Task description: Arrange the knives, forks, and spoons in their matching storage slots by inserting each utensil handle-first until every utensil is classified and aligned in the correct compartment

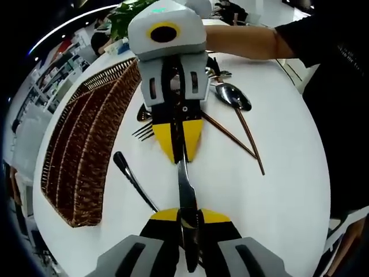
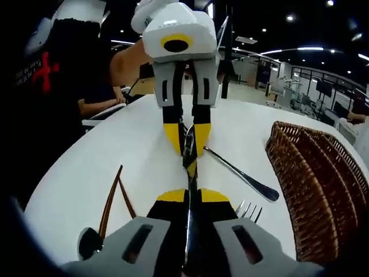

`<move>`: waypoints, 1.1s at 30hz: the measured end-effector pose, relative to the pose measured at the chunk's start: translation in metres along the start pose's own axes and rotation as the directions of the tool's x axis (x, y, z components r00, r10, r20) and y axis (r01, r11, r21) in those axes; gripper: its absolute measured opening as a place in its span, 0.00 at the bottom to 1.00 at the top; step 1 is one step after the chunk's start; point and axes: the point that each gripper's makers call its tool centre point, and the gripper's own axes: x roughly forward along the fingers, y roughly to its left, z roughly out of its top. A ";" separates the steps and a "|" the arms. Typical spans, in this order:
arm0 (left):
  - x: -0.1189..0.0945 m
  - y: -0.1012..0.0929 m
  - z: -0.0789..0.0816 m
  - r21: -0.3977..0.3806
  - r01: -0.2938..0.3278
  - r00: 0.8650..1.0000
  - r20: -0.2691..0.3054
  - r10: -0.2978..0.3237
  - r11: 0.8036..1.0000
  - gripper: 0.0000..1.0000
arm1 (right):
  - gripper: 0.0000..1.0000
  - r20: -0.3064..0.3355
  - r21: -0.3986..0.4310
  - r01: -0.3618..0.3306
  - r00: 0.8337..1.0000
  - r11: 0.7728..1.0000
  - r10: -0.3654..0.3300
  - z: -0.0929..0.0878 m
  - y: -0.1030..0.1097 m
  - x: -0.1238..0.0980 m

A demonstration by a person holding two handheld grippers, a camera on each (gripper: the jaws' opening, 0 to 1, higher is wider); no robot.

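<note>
Both grippers are clamped on the same utensil, end to end, above the white table (image 1: 277, 190). Left gripper (image 1: 185, 214): jaws closed on one end of a steel utensil (image 1: 185, 183), prob. a knife, can't be confirmed, ends hidden in the jaws. Right gripper (image 1: 177, 151), seen facing it in the left gripper view, is pinched on the other end. Same seen from the right gripper view: right gripper (image 2: 189, 199) closed on the shaft, left gripper (image 2: 188, 151) opposite.

Wicker tray (image 1: 86, 156) w/ long compartments lies just beside, to one side of the held piece. Still loose on the table: a dark-handled utensil (image 1: 134, 182) near the tray, fork tines (image 1: 144, 133) partly under the right gripper, a spoon (image 1: 232, 96) and two thin brown sticks (image 1: 245, 135), maybe chopsticks. Person's arm (image 1: 248, 41) is seen behind.

Handling, judged: stiff, thin, light-ish metal, polished so slippery; no flex expected, but rotation in the pads is likely if held by one end only. Not fragile. Best held mid-shaft or at the neck, flat faces against pads, handle end left free for handle-first insertion. Handover looks in progress; one gripper must be released before the slot is approached. Risk: slip/twist on release, clatter onto the table.
</note>
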 end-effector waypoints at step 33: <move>-0.006 0.002 -0.001 0.020 -0.033 0.999 0.009 0.033 0.999 0.12 | 0.05 0.071 -0.032 0.028 0.997 0.999 -0.026 0.012 0.001 -0.004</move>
